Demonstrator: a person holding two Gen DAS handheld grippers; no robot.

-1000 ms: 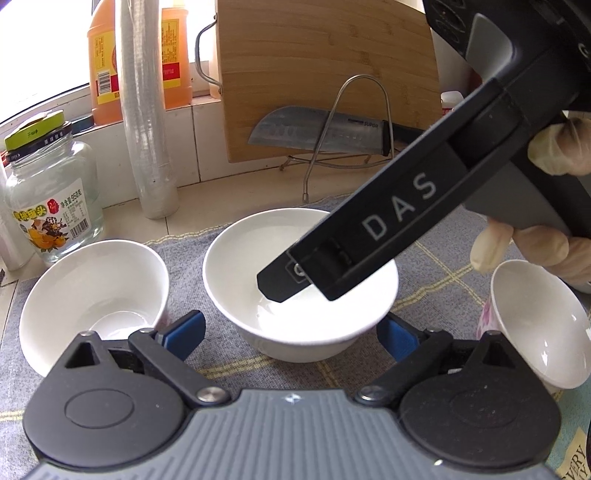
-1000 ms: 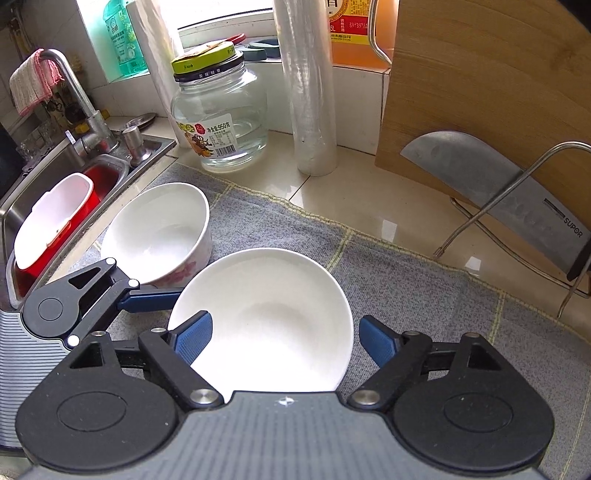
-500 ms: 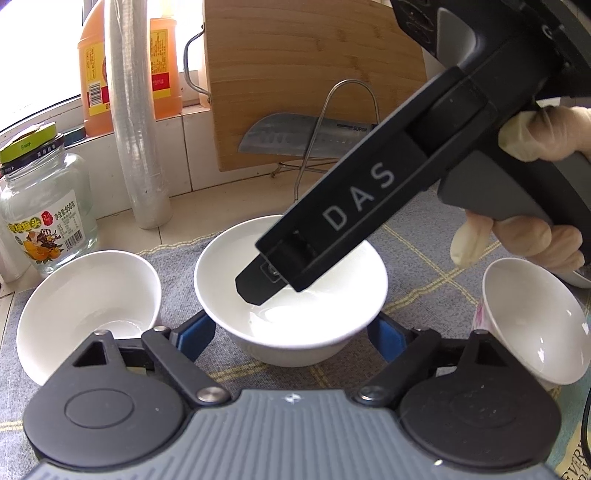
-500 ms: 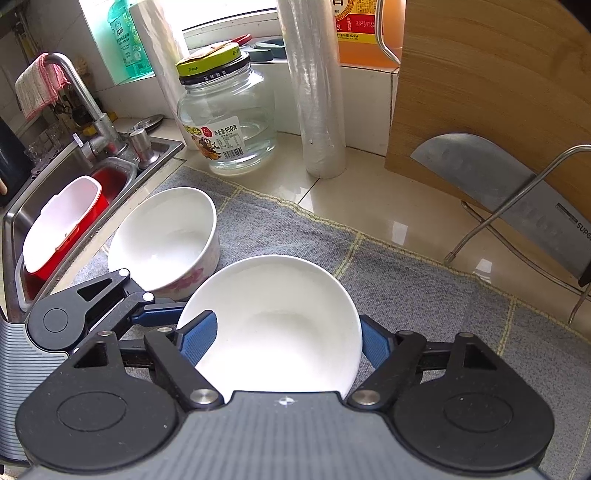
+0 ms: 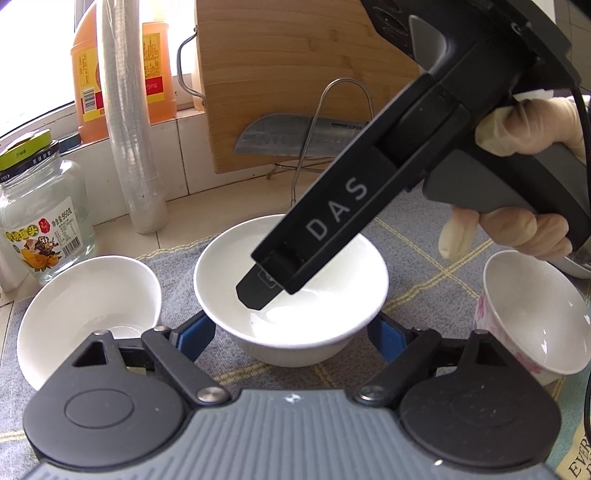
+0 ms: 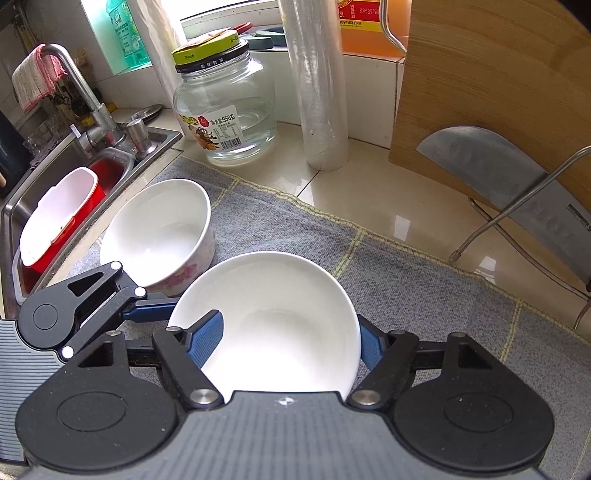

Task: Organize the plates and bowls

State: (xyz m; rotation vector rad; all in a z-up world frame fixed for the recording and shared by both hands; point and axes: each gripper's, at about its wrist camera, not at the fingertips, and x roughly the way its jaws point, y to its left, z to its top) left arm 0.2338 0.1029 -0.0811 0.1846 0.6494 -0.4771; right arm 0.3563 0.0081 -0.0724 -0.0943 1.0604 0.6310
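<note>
Both claws on one bowl
Left claw (image 5: 291,334) and right claw (image 6: 291,341), just closing, grasp the bowl (image 6: 280,317); opposing pulls could slip it onto the desk (image 6: 424,280).

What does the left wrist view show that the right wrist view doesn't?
Left wrist only: the right bowl and a gloved hand.
Right wrist only: the sink, tap, red tub and green bottle.
Both: the middle bowl, left bowl, jar, wrap roll, board, cleaver and cloth.
</note>
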